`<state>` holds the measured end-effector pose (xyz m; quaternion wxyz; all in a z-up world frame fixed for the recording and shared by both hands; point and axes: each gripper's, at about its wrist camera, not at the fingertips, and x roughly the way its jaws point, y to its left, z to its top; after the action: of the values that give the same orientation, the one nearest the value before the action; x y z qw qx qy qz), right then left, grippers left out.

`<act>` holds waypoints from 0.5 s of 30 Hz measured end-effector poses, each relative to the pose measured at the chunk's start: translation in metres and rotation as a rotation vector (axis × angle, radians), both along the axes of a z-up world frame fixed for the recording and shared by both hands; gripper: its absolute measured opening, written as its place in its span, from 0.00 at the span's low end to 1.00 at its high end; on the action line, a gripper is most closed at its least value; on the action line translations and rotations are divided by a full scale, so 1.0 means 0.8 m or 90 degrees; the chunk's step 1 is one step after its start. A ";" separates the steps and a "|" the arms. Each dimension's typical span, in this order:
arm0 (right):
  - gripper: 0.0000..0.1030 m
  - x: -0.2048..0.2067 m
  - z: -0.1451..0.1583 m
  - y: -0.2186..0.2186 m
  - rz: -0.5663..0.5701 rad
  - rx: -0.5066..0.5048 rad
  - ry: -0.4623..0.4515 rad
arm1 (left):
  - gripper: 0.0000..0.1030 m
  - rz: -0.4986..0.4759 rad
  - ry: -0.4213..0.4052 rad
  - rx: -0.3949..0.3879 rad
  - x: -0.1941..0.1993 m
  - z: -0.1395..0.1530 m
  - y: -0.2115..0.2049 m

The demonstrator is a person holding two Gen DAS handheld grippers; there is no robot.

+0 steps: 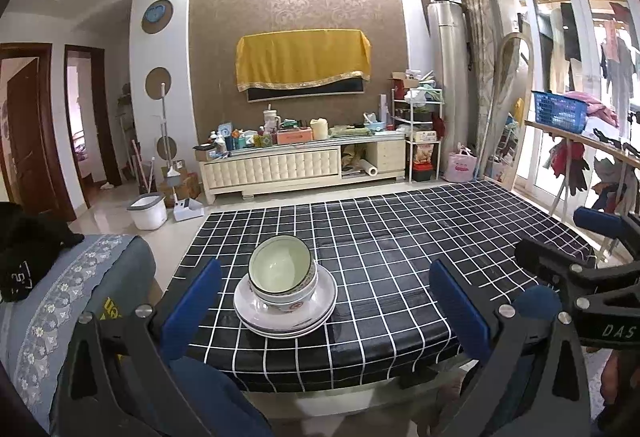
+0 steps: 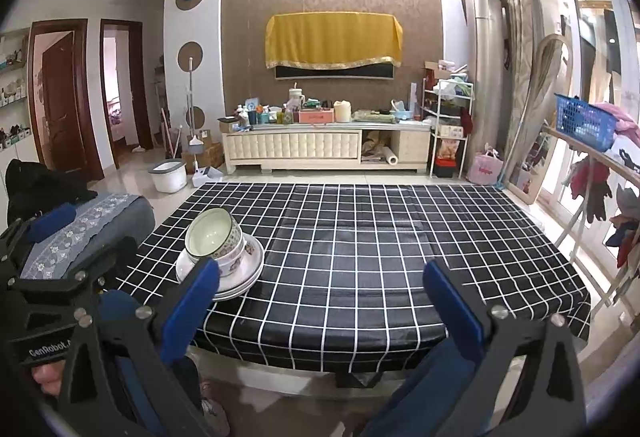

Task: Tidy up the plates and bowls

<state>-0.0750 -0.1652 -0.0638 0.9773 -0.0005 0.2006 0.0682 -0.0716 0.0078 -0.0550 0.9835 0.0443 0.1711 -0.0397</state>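
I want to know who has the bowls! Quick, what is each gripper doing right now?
Left gripper: open, holding nothing; the bowls sit on the plates.
Right gripper: open, holding nothing.

Bowls (image 1: 280, 271) sit nested on the stacked plates (image 1: 285, 311), all at the near left part of the surface (image 1: 400, 237), lower middle of the left wrist frame. Rest of the surface runs off right and back, and the cabinet (image 1: 304, 165) is behind it at frame centre.

Home living room, TV cabinet (image 1: 298, 167), drying laundry (image 1: 616, 65)
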 end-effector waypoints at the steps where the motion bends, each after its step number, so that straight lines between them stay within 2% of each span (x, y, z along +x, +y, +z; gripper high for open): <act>1: 1.00 -0.001 0.000 0.000 0.001 0.001 -0.001 | 1.00 0.000 -0.001 0.004 -0.001 0.000 0.000; 15: 1.00 -0.008 -0.001 0.000 0.004 0.000 -0.006 | 1.00 -0.003 -0.006 0.009 -0.012 -0.003 -0.003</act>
<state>-0.0816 -0.1653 -0.0643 0.9780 -0.0016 0.1960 0.0716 -0.0815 0.0058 -0.0575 0.9838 0.0519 0.1669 -0.0409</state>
